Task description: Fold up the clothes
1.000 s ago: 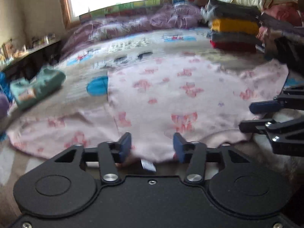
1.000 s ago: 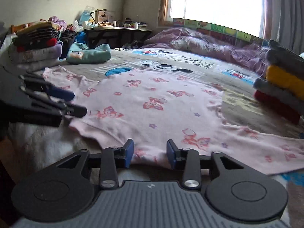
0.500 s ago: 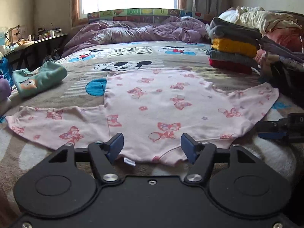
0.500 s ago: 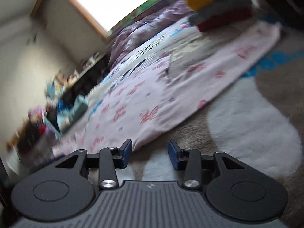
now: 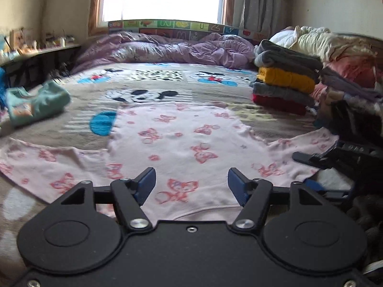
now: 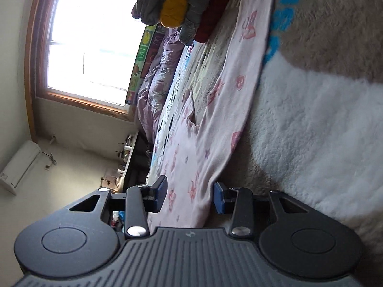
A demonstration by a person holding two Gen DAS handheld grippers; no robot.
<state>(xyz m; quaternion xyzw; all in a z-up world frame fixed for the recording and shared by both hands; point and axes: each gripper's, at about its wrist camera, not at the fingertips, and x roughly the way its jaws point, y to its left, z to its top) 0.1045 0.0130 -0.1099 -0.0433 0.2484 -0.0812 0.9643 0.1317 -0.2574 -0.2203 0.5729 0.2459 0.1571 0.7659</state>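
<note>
A pink long-sleeved shirt with red butterfly prints (image 5: pixel 191 141) lies flat on the bed, sleeves spread left and right. My left gripper (image 5: pixel 191 186) is open, hovering over the shirt's near edge at the collar. My right gripper (image 5: pixel 311 169) shows at the right of the left wrist view, at the right sleeve's near edge. In the right wrist view, rolled sideways, my right gripper (image 6: pixel 190 197) is open with the shirt (image 6: pixel 215 110) edge lying between its fingers; the pads are apart from the cloth.
A stack of folded clothes (image 5: pixel 284 88) stands at the right of the bed, also in the right wrist view (image 6: pixel 182 7). A folded teal garment (image 5: pixel 36 102) lies at the left. A purple duvet (image 5: pixel 167 47) lies under the window. Unfolded laundry (image 5: pixel 335 47) is piled far right.
My left gripper opened wider and rose a little over the collar. My right gripper swung to the right sleeve and rolled onto its side, jaws straddling the sleeve edge.
</note>
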